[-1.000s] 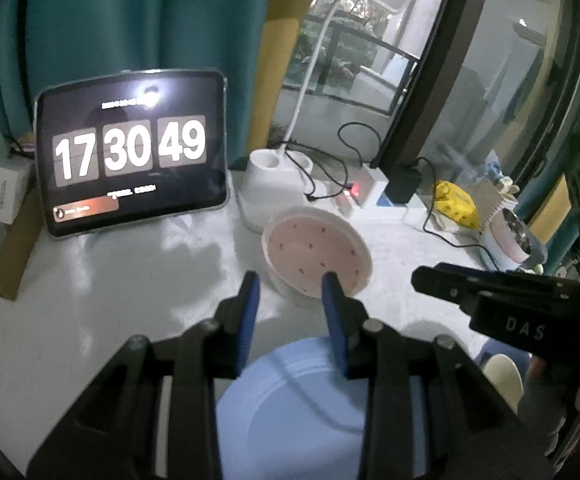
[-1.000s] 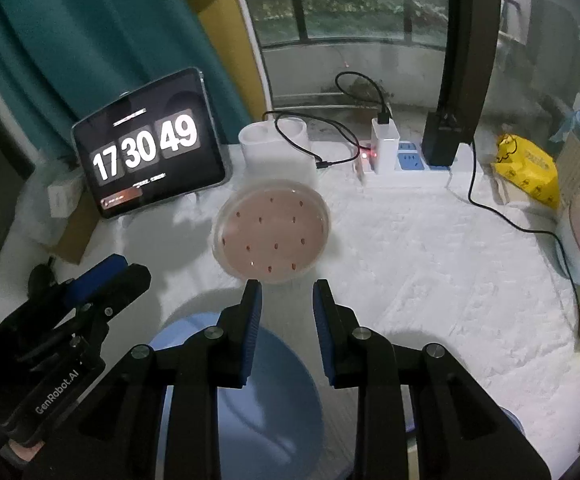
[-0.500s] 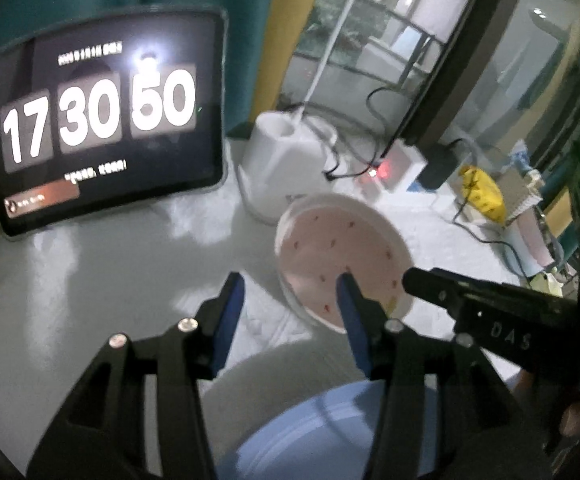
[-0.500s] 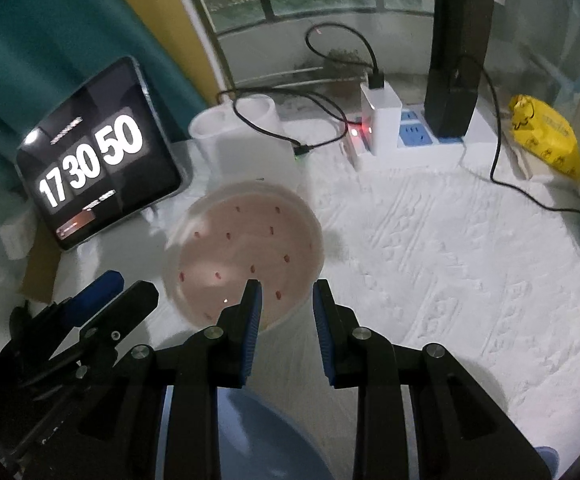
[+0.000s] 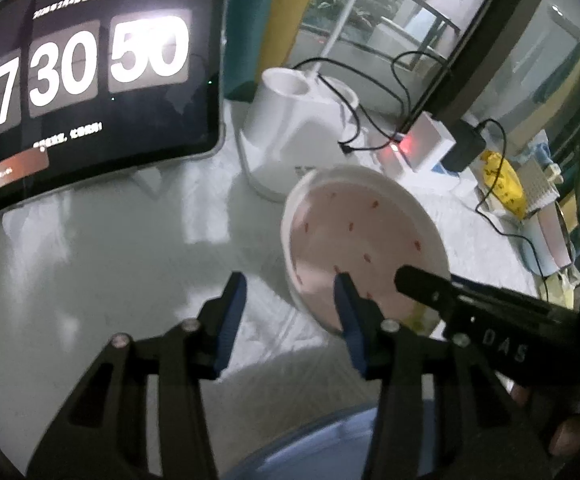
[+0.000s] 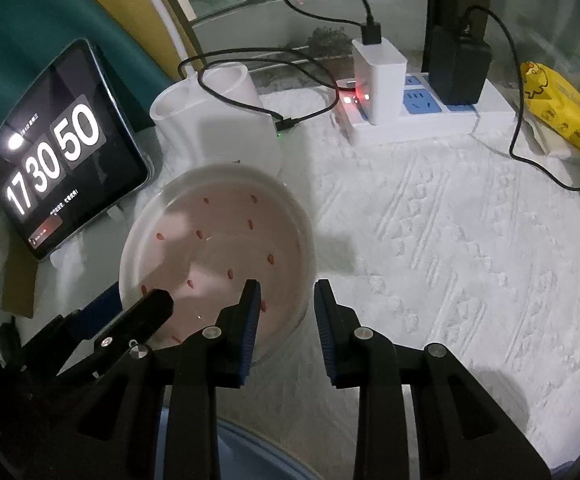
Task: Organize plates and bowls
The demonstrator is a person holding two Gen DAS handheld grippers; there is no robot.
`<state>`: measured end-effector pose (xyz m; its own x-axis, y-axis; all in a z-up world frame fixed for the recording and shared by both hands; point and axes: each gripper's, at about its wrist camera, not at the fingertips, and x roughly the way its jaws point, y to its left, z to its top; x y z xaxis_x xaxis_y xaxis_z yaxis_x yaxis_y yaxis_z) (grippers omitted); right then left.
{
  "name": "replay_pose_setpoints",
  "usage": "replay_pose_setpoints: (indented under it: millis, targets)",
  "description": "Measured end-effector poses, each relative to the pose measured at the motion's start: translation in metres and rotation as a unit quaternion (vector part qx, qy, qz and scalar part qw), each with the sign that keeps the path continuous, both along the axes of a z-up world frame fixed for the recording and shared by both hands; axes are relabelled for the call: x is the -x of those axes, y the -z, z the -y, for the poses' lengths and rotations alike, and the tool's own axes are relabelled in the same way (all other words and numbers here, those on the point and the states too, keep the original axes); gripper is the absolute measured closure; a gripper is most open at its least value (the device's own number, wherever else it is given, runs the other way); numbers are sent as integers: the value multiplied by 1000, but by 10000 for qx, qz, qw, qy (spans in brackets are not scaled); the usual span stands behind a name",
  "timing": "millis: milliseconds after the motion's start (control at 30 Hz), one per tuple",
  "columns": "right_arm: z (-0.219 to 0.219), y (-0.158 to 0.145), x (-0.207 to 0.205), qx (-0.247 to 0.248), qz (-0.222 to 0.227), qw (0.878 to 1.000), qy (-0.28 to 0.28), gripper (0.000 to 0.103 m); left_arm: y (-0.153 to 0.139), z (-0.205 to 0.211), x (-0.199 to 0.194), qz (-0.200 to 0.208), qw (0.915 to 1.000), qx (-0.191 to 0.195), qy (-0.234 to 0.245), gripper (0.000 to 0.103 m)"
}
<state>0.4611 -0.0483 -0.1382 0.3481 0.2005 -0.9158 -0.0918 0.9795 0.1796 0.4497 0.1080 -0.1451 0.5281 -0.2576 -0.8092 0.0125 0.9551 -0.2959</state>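
A pink bowl with red specks and a white rim (image 6: 214, 248) sits on the white cloth; it also shows in the left wrist view (image 5: 354, 240). My right gripper (image 6: 286, 300) is open, its jaws straddling the bowl's near right rim. My left gripper (image 5: 288, 292) is open, its jaws straddling the bowl's left rim. A blue plate (image 5: 322, 444) lies near and below both grippers; its edge shows in the right wrist view (image 6: 242, 456).
A tablet clock (image 6: 58, 152) stands at the back left. A white lamp base (image 6: 218, 120) sits just behind the bowl. A power strip with chargers and cables (image 6: 410, 104) lies at the back. A yellow packet (image 6: 558, 112) is at the right.
Both grippers have moved forward, away from the blue plate, up to the pink bowl. The bowl's rim now lies between the jaws of each. The left jaws have opened wider.
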Motion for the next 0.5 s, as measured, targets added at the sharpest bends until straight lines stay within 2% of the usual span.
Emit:
replay_pose_setpoints:
  millis: [133,200,267,500]
  targets:
    - [-7,7,3,111,12,9999,-73,74,0,0,0,60,10000,0,-8,65]
    - [-10,6,4,200,85,9997,-78,79,1,3,-1,76,10000,-17,28,74]
    - [-10,5,5,213,141,9996,-80,82,3,8,0,52,9999,3,146,77]
    - [-12,0,11,267,232,9993,-127,83,4,9,2,132,9998,-125,111,79]
